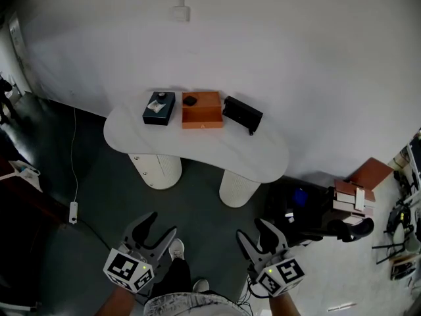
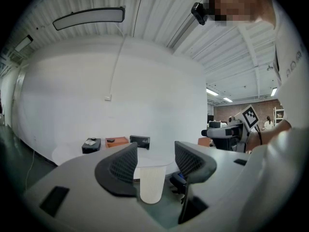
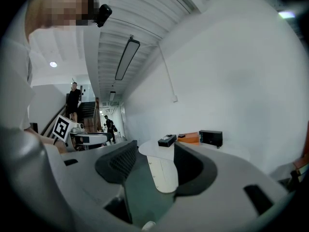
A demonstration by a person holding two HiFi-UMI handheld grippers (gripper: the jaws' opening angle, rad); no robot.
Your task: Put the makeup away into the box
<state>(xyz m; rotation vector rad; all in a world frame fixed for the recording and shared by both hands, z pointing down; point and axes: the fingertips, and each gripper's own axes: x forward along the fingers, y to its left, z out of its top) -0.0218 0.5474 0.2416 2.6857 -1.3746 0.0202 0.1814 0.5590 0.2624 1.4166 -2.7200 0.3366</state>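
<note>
Across the floor stands a white curved table (image 1: 197, 147). On it, left to right, lie a dark box (image 1: 159, 108) with small makeup items on top, an orange box (image 1: 204, 112) with a small black item (image 1: 190, 101) on it, and a black case (image 1: 243, 114). My left gripper (image 1: 156, 229) and right gripper (image 1: 258, 234) are low in the head view, far short of the table, both open and empty. In the left gripper view the left gripper (image 2: 154, 156) frames the orange box (image 2: 116, 141). In the right gripper view the right gripper (image 3: 154, 161) sees that orange box (image 3: 189, 138) far ahead.
A cable with a power strip (image 1: 73, 212) runs over the dark floor left of the table. Black equipment (image 1: 306, 210) and stacked boxes (image 1: 352, 199) crowd the floor to the right. A white wall backs the table. The person's shoes (image 1: 176, 249) show between the grippers.
</note>
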